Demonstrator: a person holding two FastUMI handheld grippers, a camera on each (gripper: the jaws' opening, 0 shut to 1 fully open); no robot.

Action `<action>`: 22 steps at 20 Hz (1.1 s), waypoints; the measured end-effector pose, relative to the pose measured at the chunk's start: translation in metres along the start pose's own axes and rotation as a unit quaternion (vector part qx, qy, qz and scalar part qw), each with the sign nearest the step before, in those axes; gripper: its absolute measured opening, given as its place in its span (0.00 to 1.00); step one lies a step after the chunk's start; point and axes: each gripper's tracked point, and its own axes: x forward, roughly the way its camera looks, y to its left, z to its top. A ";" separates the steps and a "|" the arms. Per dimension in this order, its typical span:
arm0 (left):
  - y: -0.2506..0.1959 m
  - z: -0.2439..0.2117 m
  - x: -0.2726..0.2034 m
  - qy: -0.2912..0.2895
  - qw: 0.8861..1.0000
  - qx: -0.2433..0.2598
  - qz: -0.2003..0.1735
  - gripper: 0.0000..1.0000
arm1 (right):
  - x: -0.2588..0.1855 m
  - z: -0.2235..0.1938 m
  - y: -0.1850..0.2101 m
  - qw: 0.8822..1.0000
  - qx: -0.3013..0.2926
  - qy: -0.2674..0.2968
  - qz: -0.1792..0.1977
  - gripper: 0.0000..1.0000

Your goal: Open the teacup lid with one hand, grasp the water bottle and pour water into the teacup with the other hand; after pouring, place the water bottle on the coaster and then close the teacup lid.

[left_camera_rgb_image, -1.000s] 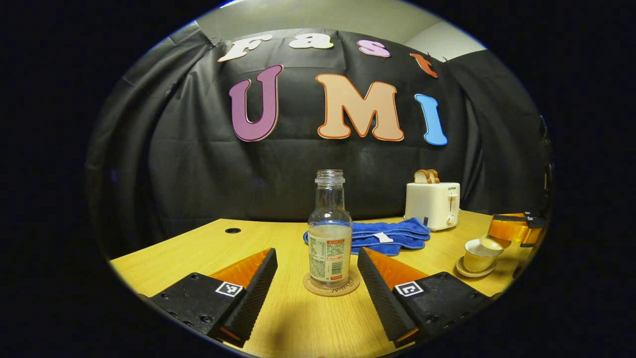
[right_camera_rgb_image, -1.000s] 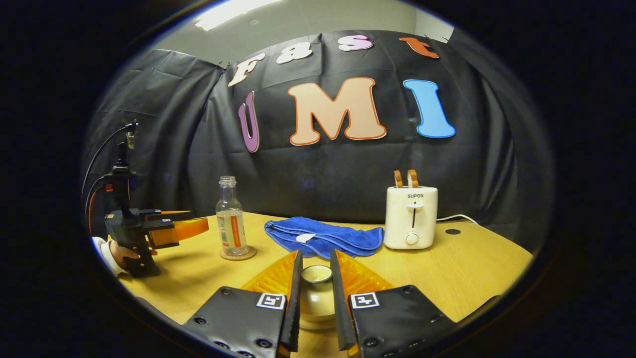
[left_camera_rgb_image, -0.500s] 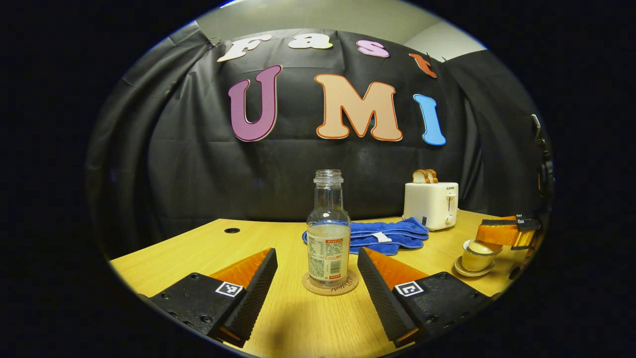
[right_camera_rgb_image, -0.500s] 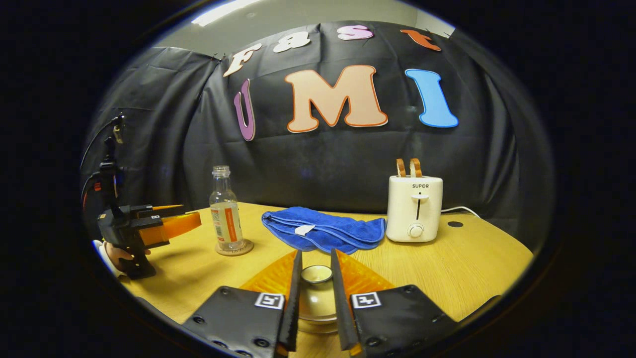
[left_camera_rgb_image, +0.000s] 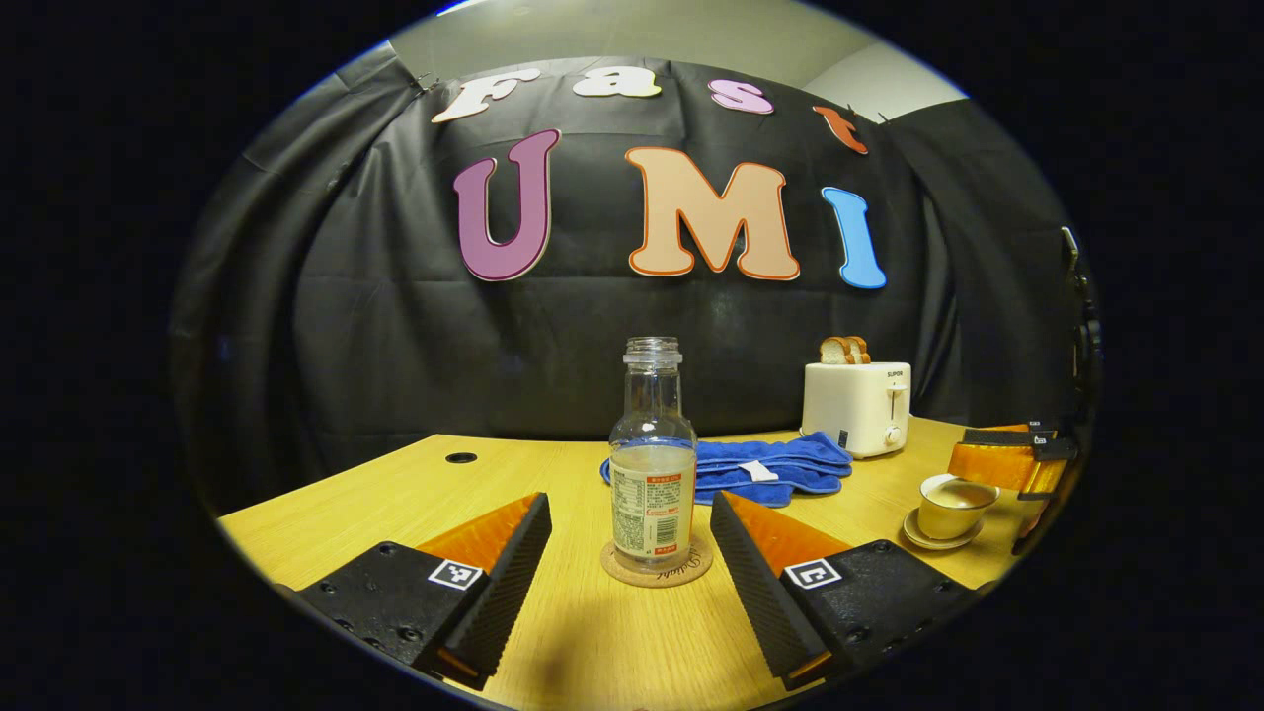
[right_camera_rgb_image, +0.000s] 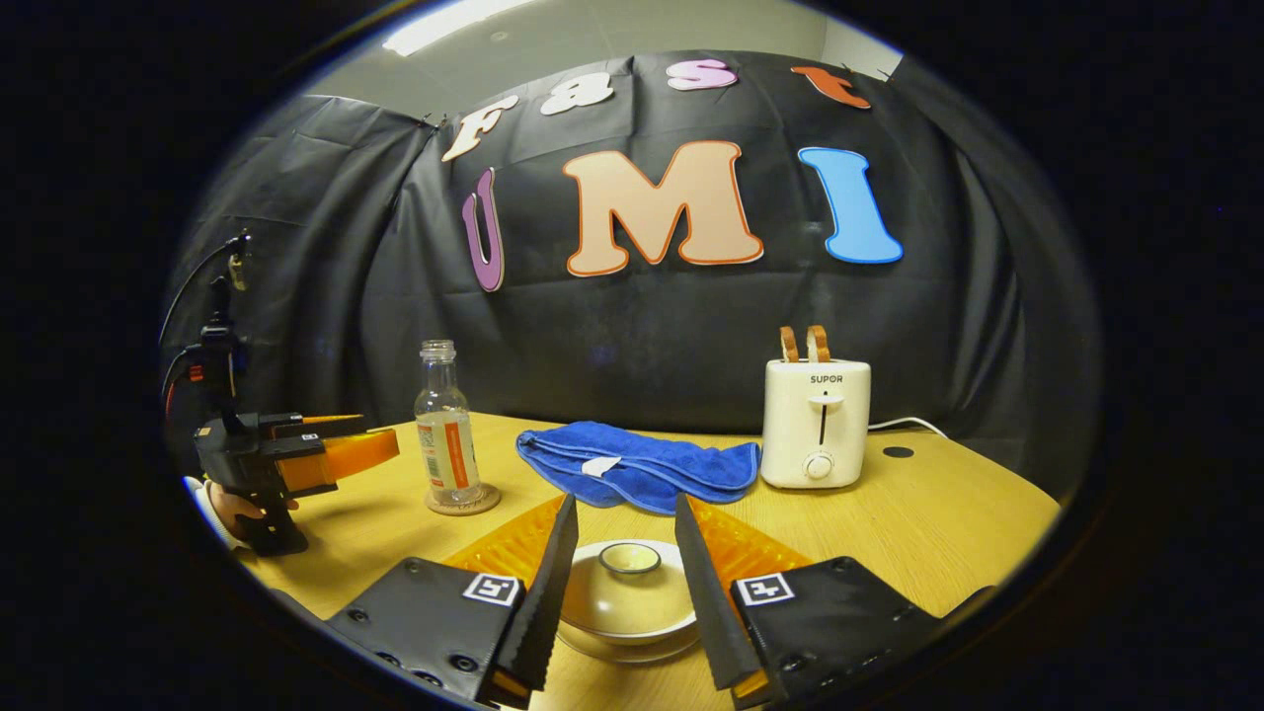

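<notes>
Saucer rim partly hidden beneath teacup lid.

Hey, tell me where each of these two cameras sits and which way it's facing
Left gripper view: rides on the left gripper, low over the table, facing the bottle on its coaster; its own open fingers frame the bottle.
Right gripper view: rides on the right gripper, looking down over the lidded teacup between its spread fingers; the left gripper, and the hand holding it, show farther off.
Shared: bottle, blue towel, toaster, teacup, table.
</notes>
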 end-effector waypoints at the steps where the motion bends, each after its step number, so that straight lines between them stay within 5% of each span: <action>1: 0.000 0.000 -0.001 0.000 1.000 0.000 0.000 0.95 | -0.001 0.002 -0.001 1.000 0.000 -0.008 -0.003 0.70; 3: 0.000 0.000 -0.001 0.000 1.000 0.000 0.000 0.95 | -0.002 0.002 -0.006 1.000 -0.001 -0.010 -0.016 0.78; 8: 0.000 -0.001 0.000 0.000 1.000 0.000 0.001 0.95 | -0.013 0.004 -0.026 0.999 -0.003 -0.015 -0.051 0.70; 11: 0.000 0.000 -0.002 0.000 1.000 0.000 0.002 0.95 | -0.027 0.006 -0.048 0.996 -0.004 -0.017 -0.084 0.87; 12: 0.001 0.000 -0.001 0.000 1.000 0.000 0.002 0.95 | -0.032 0.006 -0.058 0.995 -0.003 -0.018 -0.096 0.78; 13: 0.001 0.000 -0.001 0.000 1.000 0.000 0.003 0.95 | -0.037 0.007 -0.068 0.993 -0.004 -0.018 -0.112 0.82; 19: 0.002 -0.001 -0.001 0.000 1.000 0.000 0.006 0.95 | -0.065 0.010 -0.140 0.970 -0.006 -0.024 -0.240 0.82; 22: 0.004 0.000 -0.002 0.000 1.000 0.000 0.009 0.95 | -0.071 0.011 -0.148 0.964 -0.007 -0.025 -0.263 0.82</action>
